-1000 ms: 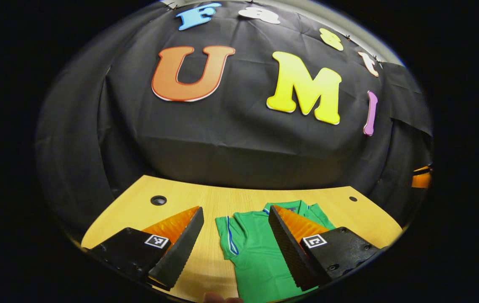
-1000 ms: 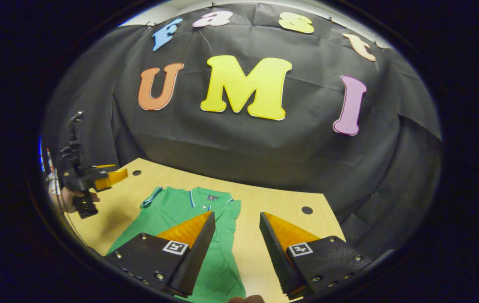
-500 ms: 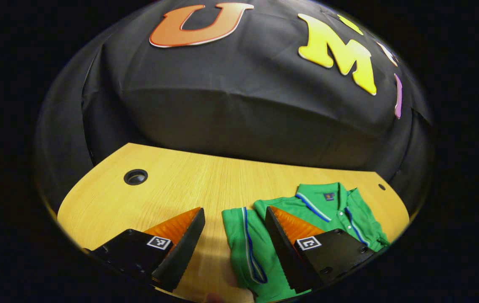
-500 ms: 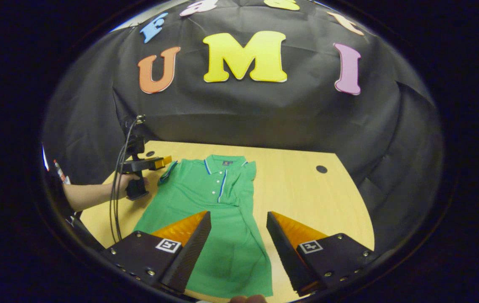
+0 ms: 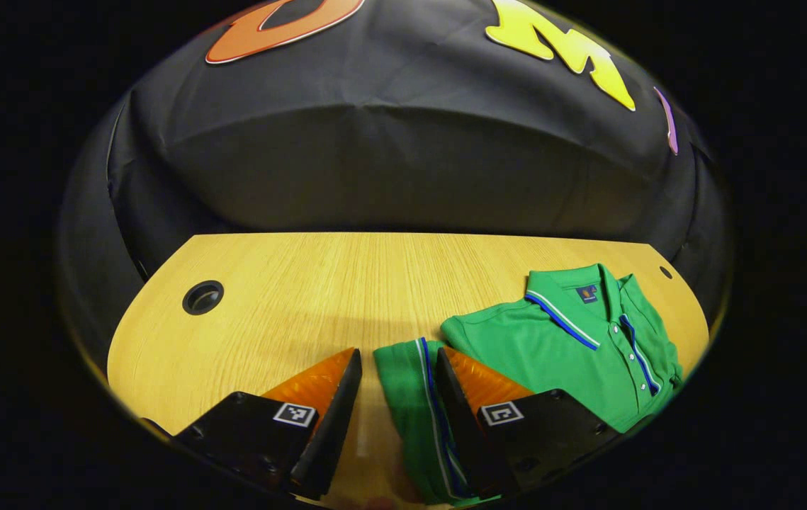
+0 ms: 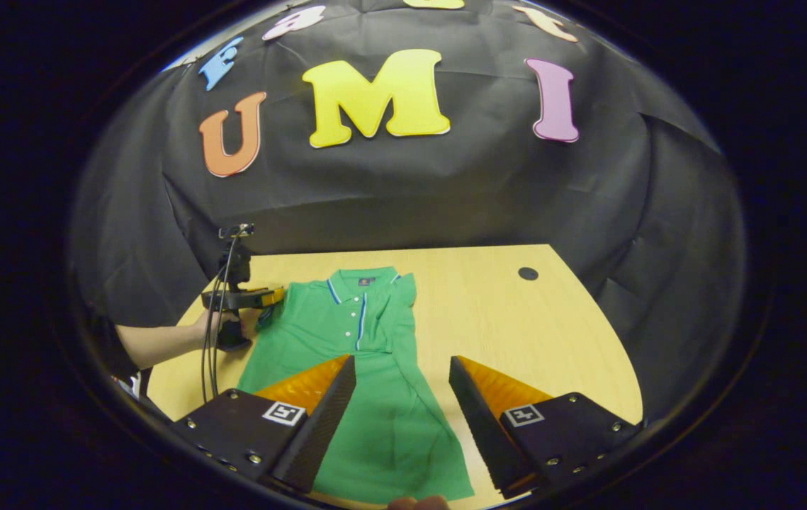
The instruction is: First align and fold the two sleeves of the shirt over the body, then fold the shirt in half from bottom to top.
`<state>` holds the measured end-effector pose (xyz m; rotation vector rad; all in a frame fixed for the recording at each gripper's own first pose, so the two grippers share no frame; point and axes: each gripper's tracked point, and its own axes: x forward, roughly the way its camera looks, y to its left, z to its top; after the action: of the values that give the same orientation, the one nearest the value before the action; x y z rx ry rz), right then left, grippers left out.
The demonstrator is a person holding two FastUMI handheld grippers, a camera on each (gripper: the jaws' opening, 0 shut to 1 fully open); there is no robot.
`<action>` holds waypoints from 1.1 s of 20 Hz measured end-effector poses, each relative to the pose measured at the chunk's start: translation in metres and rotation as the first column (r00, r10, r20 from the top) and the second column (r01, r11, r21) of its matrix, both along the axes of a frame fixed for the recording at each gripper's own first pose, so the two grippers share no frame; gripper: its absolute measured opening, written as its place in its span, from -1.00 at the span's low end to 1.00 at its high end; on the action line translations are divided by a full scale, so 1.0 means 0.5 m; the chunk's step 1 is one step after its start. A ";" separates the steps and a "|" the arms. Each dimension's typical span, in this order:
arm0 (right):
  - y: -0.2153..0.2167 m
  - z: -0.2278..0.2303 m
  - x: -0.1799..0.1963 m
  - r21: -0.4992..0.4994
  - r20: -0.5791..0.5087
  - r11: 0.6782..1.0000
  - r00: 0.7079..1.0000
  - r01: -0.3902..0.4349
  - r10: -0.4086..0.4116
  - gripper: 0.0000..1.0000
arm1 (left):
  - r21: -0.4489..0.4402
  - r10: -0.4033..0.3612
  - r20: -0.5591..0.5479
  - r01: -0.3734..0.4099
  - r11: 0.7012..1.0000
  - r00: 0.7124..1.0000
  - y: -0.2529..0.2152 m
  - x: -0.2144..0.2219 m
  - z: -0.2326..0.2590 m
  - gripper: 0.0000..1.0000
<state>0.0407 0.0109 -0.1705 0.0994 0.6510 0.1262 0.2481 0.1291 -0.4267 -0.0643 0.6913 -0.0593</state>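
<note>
A green polo shirt [image 6: 389, 425] lies flat on the wooden table [image 6: 502, 319], collar at the far end. Its right sleeve [image 6: 399, 312] is folded in over the body. In the left gripper view the shirt [image 5: 552, 347] stretches off to the right. Its other sleeve [image 5: 410, 397], edged with blue and white stripes, lies between the fingers of my left gripper [image 5: 397, 354]. That gripper is open, with a narrow gap. The right gripper view shows the left gripper [image 6: 272, 296] at that sleeve. My right gripper [image 6: 402, 359] hangs open above the lower body of the shirt.
The table has a round cable hole near each far corner [image 5: 202, 297] [image 6: 528, 273]. A person's hand and forearm [image 6: 162, 343] hold the left gripper, with cables hanging from it. Black cloth walls close in behind the table. Bare wood lies right of the shirt.
My left gripper has dropped toward the table and onto the striped sleeve, and its fingers have drawn closer together. The right gripper has tilted down over the shirt and stays open.
</note>
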 end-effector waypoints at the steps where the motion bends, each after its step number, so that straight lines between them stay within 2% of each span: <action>1: 0.001 -0.003 0.000 0.009 -0.001 1.000 1.000 0.004 -0.004 0.72 | 0.001 -0.004 -0.006 0.004 1.000 1.000 0.000 -0.001 -0.002 0.36; 2: 0.000 -0.006 0.001 0.015 -0.004 1.000 1.000 0.008 -0.008 0.72 | 0.016 -0.009 -0.015 0.010 1.000 1.000 0.003 -0.004 -0.003 0.42; 4: 0.000 -0.016 -0.003 0.027 -0.016 0.999 1.000 0.017 -0.016 0.72 | 0.041 -0.018 -0.024 0.019 0.999 1.000 0.011 -0.004 -0.005 0.10; 5: -0.001 -0.021 -0.009 0.034 -0.022 0.999 1.000 0.022 -0.021 0.72 | 0.038 -0.019 -0.024 0.020 0.999 1.000 0.011 -0.003 -0.003 0.02; 6: -0.006 -0.024 -0.012 0.038 -0.027 0.999 0.999 0.031 -0.030 0.72 | 0.015 -0.019 -0.023 0.020 1.000 1.000 0.006 -0.006 0.000 -0.22; 8: -0.017 -0.031 -0.019 0.045 -0.033 0.998 0.998 0.047 -0.045 0.72 | -0.058 -0.035 -0.011 0.034 0.998 0.999 -0.008 -0.008 0.006 -0.54; 12: -0.037 -0.038 -0.026 0.051 -0.041 0.996 0.997 0.074 -0.072 0.72 | -0.142 -0.039 0.023 0.042 0.989 0.999 -0.024 -0.011 0.039 -0.93; 14: -0.045 -0.034 -0.024 0.053 -0.030 0.995 0.996 0.086 -0.084 0.73 | -0.127 -0.038 0.037 0.043 0.991 0.999 -0.023 -0.012 0.057 -0.94; 15: -0.051 -0.030 -0.021 0.054 -0.024 0.994 0.995 0.095 -0.093 0.72 | -0.122 -0.045 0.044 0.050 0.991 0.998 -0.028 -0.011 0.068 -0.88; 16: -0.054 -0.027 -0.020 0.060 -0.017 0.993 0.995 0.101 -0.100 0.72 | -0.114 -0.048 0.051 0.053 0.992 0.998 -0.032 -0.010 0.080 -0.94; 22: -0.080 -0.017 -0.035 0.098 0.006 0.988 0.993 0.118 -0.119 0.72 | -0.119 -0.038 0.095 0.049 0.992 0.995 -0.079 0.000 0.174 -0.94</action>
<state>0.0232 -0.0292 -0.1791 0.2314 0.6258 0.0437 0.2481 0.0894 -0.3398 -0.1622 0.5962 -0.1454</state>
